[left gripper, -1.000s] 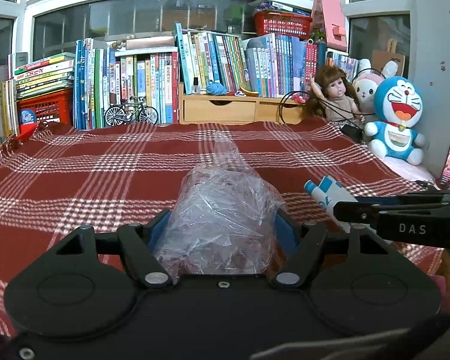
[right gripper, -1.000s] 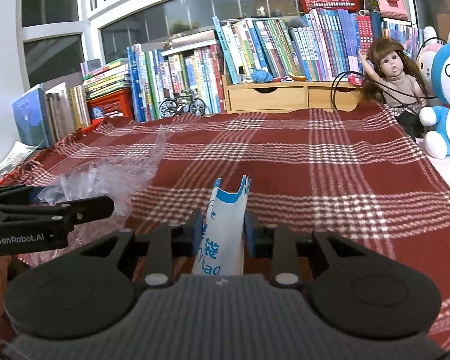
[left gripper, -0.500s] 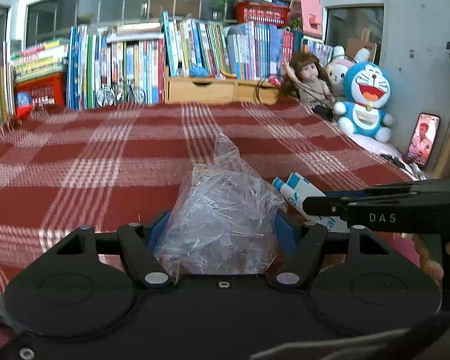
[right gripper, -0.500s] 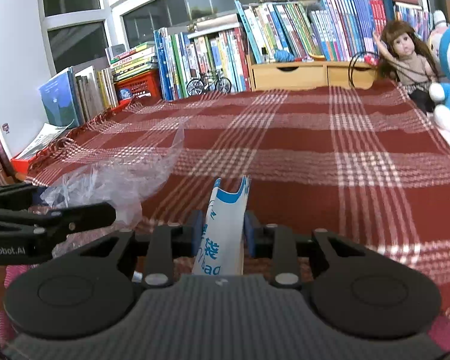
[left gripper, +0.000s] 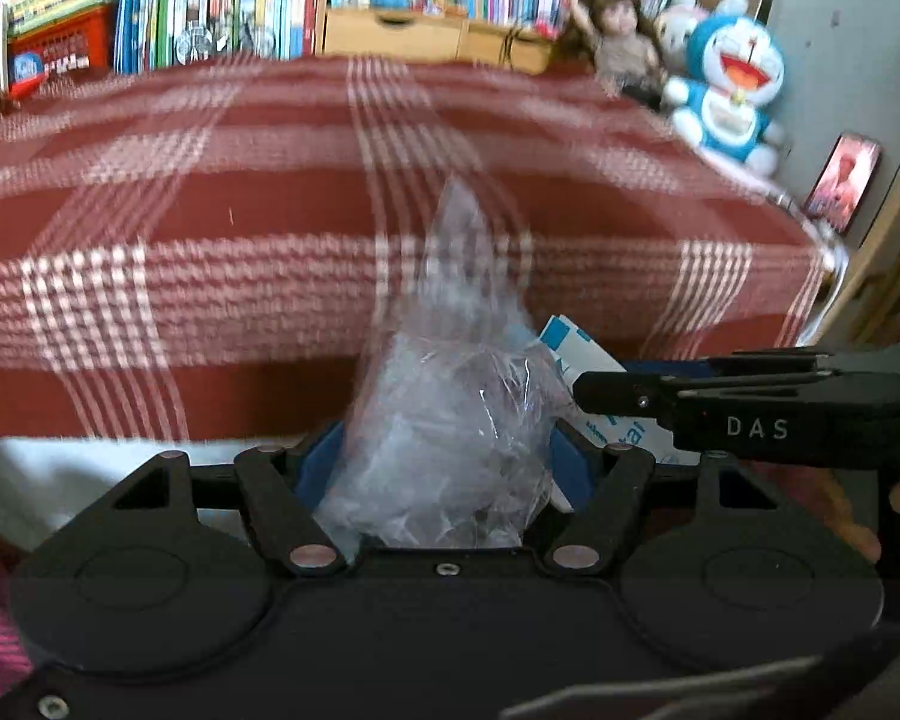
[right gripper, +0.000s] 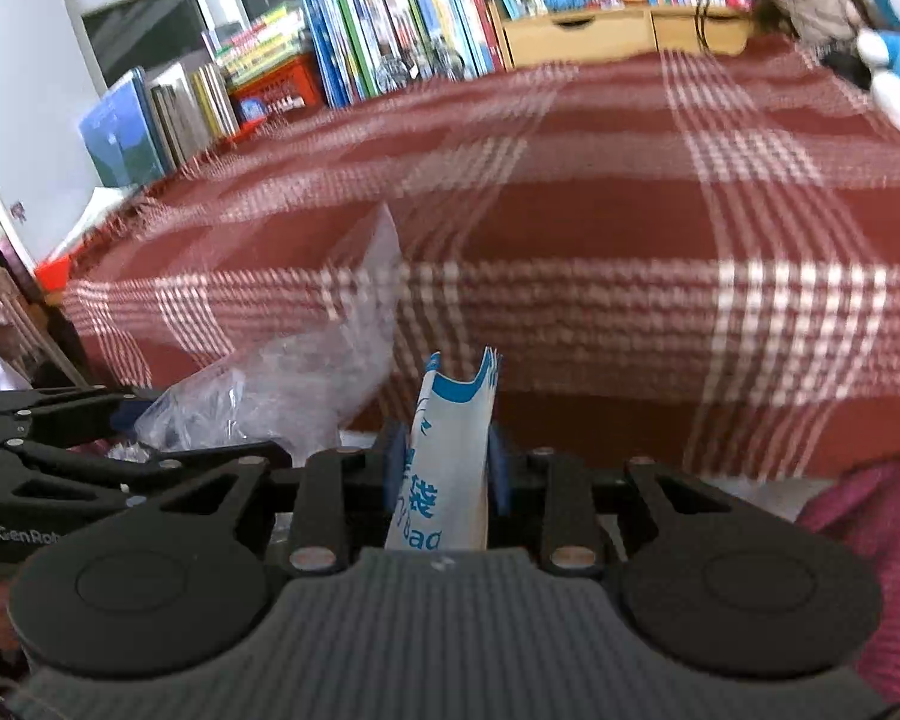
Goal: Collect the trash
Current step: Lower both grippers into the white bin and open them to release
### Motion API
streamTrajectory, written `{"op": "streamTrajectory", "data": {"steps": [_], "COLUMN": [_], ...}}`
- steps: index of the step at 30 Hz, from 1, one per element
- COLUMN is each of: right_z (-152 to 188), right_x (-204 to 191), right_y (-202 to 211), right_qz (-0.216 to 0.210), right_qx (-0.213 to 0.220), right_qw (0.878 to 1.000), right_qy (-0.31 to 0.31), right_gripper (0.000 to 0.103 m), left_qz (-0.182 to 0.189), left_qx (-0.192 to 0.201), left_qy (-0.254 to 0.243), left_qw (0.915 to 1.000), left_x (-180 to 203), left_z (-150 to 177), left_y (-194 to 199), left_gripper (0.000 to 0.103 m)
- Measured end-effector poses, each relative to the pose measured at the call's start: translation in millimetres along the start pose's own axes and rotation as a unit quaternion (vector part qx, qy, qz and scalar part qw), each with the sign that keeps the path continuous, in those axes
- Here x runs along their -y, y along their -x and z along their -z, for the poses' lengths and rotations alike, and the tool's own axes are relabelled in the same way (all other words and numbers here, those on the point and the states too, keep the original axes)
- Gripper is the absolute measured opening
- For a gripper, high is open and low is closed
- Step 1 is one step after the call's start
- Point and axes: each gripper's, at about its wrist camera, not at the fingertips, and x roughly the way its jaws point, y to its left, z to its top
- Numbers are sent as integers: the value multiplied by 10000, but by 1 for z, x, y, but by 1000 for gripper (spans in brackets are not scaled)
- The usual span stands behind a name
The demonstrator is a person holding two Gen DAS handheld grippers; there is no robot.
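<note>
A crumpled wad of clear plastic film [left gripper: 444, 450] sits wedged between the blue-padded fingers [left gripper: 313, 468] of the left-hand tool, filling the gap from pad to pad, with a thin translucent peak rising well beyond the fingertips. Just to its right, a white packet printed with blue lettering and a blue band [right gripper: 447, 456] stands upright between the fingers [right gripper: 395, 468] of the right-hand tool, pinched at its sides. Its torn, curled top edge pokes out past the fingertips, while its lower part runs back between the fingers out of sight.
</note>
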Motion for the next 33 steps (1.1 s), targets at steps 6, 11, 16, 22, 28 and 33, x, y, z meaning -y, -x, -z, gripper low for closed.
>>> {"op": "streamTrajectory", "data": {"steps": [6, 11, 16, 22, 28, 33], "right_z": [20, 33, 43, 48, 52, 54], "right_x": [11, 18, 24, 25, 26, 24], "right_y": [-24, -44, -62, -77, -92, -100], "right_qz": [98, 157, 133, 179, 234, 265], "right_qx": [-387, -647, -895, -1091, -1216, -1284], "right_qw": [9989, 9971, 9943, 9920, 9899, 9888], "right_qy": [-233, -360, -564, -604, -695, -715], "right_gripper": [34, 34, 34, 36, 37, 38], "left_qz": [-82, -185, -234, -379, -486, -532], "left_qx": [-592, -1033, -1521, -1784, -2027, -2096], "left_qy": [198, 411, 862, 750, 786, 820], "left_qw": [9980, 9936, 9843, 9804, 9749, 9729], "left_x": [-4, -11, -19, -18, -16, -19], "left_z": [18, 33, 42, 44, 50, 50], "left_y": [-33, -64, -94, -116, -136, -143], "left_gripper": [67, 67, 67, 67, 67, 68]}}
